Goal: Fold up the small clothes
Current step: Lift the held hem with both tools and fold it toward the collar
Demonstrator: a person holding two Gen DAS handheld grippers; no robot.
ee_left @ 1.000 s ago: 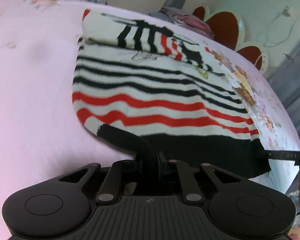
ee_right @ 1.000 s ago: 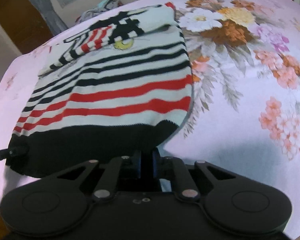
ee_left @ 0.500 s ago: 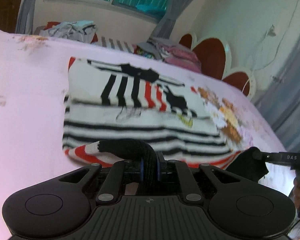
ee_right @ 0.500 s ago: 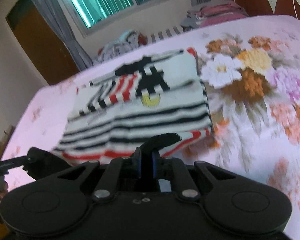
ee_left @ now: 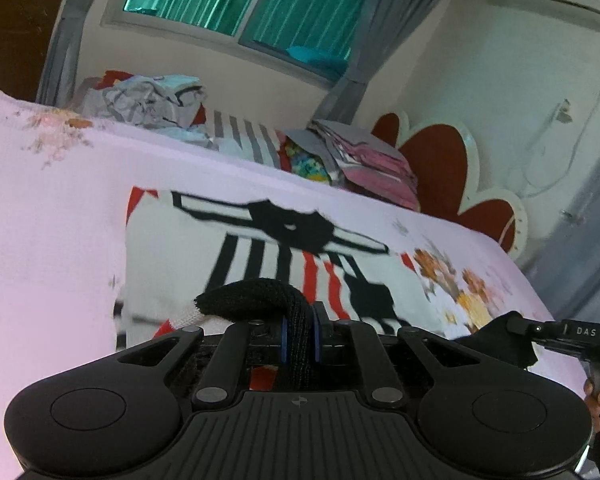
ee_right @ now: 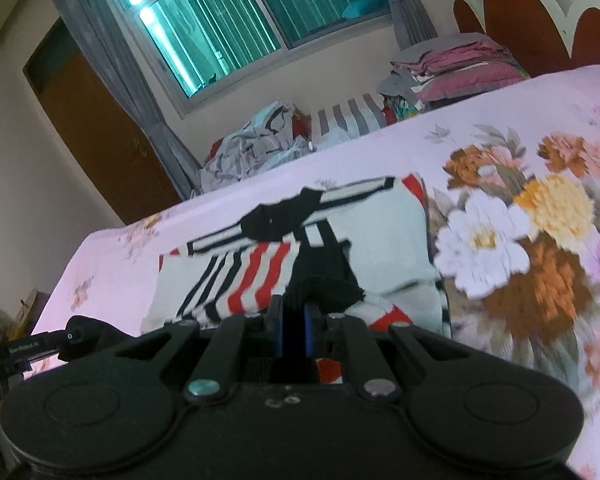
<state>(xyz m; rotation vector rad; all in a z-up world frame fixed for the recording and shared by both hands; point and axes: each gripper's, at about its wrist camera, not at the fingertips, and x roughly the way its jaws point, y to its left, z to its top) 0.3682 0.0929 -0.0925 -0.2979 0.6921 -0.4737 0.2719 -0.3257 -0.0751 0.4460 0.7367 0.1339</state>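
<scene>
A small striped sweater (ee_left: pixel 236 256) in white, black and red lies on the pink bed, sleeves folded across its chest; it also shows in the right wrist view (ee_right: pixel 372 232). My left gripper (ee_left: pixel 298 320) is shut on the sweater's black hem at its left corner, lifted over the body. My right gripper (ee_right: pixel 292 312) is shut on the hem's right corner, also raised. The right gripper shows at the right edge of the left wrist view (ee_left: pixel 540 330). The left gripper shows at the left edge of the right wrist view (ee_right: pixel 60 340). The sweater's lower half is hidden behind the grippers.
The bed has a pink floral sheet (ee_right: pixel 540 240). A heap of loose clothes (ee_left: pixel 148 100) and a stack of folded pink ones (ee_left: pixel 372 160) lie beyond the bed's far edge. A red scalloped headboard (ee_left: pixel 448 160) stands on the right, a window behind.
Both grippers have lifted the black hem and carried it forward over the sweater toward the collar. The striped lower half has dropped out of sight and the views have tilted up to the room.
</scene>
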